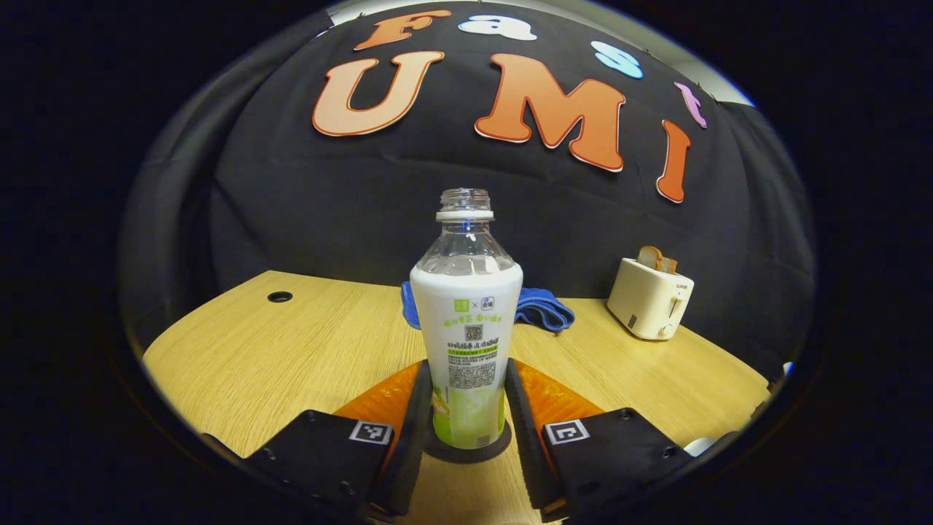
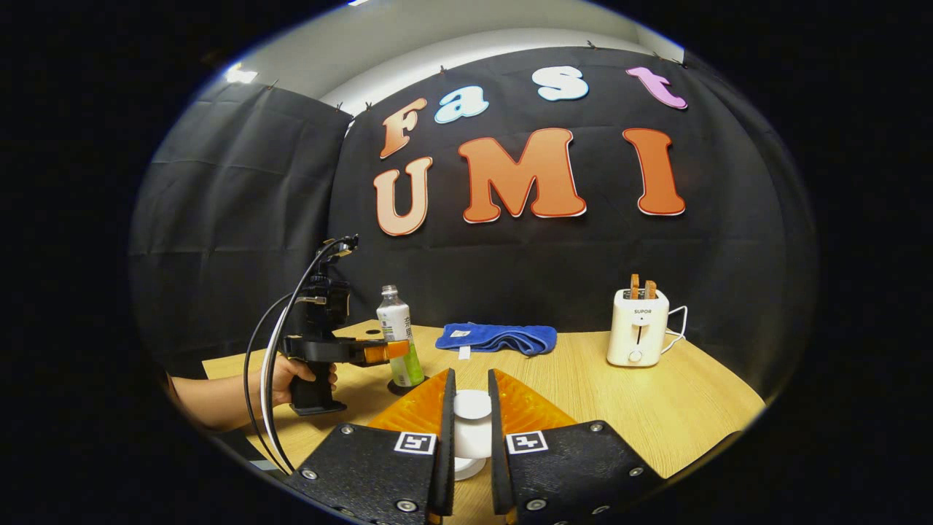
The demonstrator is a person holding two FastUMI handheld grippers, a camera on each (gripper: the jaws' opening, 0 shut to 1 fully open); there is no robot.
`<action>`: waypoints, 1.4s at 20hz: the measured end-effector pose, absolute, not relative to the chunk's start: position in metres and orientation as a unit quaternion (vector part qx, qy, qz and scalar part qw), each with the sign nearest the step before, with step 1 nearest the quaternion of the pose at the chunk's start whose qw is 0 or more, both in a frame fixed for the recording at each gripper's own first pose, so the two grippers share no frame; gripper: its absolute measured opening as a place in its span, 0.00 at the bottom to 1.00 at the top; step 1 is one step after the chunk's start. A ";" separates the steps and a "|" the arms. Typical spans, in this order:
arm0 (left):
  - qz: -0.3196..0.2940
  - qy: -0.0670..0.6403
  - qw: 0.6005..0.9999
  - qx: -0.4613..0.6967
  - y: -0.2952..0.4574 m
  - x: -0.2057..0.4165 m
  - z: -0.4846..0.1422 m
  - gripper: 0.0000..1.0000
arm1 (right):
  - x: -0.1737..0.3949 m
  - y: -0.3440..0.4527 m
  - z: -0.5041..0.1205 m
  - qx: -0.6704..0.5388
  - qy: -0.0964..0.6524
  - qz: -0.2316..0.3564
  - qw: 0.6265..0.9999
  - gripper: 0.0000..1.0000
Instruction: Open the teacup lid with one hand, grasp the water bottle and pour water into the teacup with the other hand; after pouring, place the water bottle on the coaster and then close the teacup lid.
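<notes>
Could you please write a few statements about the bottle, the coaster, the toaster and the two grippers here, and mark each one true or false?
1. The water bottle stands upright on the dark coaster. True.
2. The bottle's cap is on. False: its neck is open.
3. The left gripper brackets the bottle's lower body. True.
4. The toaster is empty. False: bread slices stick out.
5. The right gripper holds the blue cloth. False: a white knob sits between its fingers.

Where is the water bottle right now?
The water bottle stands on the dark coaster on the table, between the left gripper fingers, with the blue cloth behind.
</notes>
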State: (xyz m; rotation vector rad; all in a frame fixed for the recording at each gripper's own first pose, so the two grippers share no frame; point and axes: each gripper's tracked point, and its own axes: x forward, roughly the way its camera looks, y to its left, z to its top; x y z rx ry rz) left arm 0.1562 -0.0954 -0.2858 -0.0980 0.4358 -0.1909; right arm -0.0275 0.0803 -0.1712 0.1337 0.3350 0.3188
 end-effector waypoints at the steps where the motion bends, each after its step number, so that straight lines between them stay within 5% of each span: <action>1: -0.096 0.217 0.970 -0.045 -0.096 0.155 -0.288 0.62 | -0.027 0.082 -0.174 0.066 0.169 0.160 0.970 0.21; 14: -0.115 0.222 0.968 -0.017 -0.108 0.152 -0.294 0.65 | -0.028 0.083 -0.189 0.063 0.187 0.158 0.968 0.21; 16: -0.115 0.215 0.970 -0.019 -0.109 0.149 -0.293 0.68 | -0.027 0.084 -0.190 0.064 0.188 0.156 0.968 0.21; 18: -0.107 0.209 0.972 -0.013 -0.102 0.147 -0.289 0.80 | -0.027 0.086 -0.191 0.065 0.189 0.156 0.967 0.21; 19: -0.104 0.206 0.973 -0.013 -0.100 0.146 -0.287 0.94 | -0.028 0.088 -0.191 0.065 0.189 0.158 0.967 0.21; 28: -0.091 0.152 0.984 -0.016 -0.085 0.123 -0.242 0.98 | -0.030 0.113 -0.210 0.063 0.201 0.174 0.962 0.21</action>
